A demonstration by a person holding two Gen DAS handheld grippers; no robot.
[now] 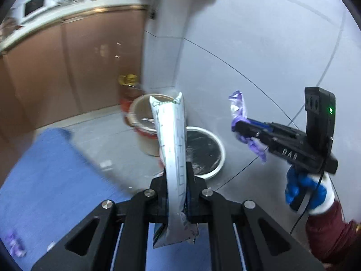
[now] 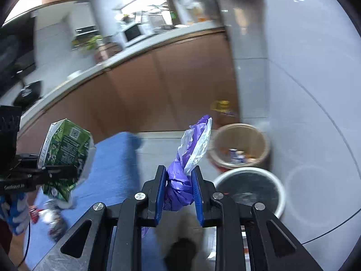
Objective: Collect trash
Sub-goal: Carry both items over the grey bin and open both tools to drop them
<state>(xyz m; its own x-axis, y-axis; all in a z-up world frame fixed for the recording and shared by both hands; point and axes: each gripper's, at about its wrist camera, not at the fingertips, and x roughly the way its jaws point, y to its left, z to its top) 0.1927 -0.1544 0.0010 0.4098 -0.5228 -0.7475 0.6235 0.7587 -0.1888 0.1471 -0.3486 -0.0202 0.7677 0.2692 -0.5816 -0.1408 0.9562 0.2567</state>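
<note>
left gripper point(image 1: 178, 180) clamps a green packet point(image 2: 65, 155), right gripper point(image 2: 179, 187) pinches a purple wrapper point(image 2: 180, 185)

I saw a crinkled foil-lined snack bag point(image 1: 172, 158), its inside silvery and glossy, and a thin purple plastic wrapper point(image 2: 187, 169), shiny and twisted. The floor point(image 1: 259, 45) was smooth, glossy grey tile, the mat point(image 2: 117, 169) matt blue, the cabinets point(image 2: 169, 85) glossy brown.

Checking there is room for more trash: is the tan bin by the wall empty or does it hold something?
Not empty. The tan bin shows a few scraps at its bottom in the right wrist view, far from full.
</note>
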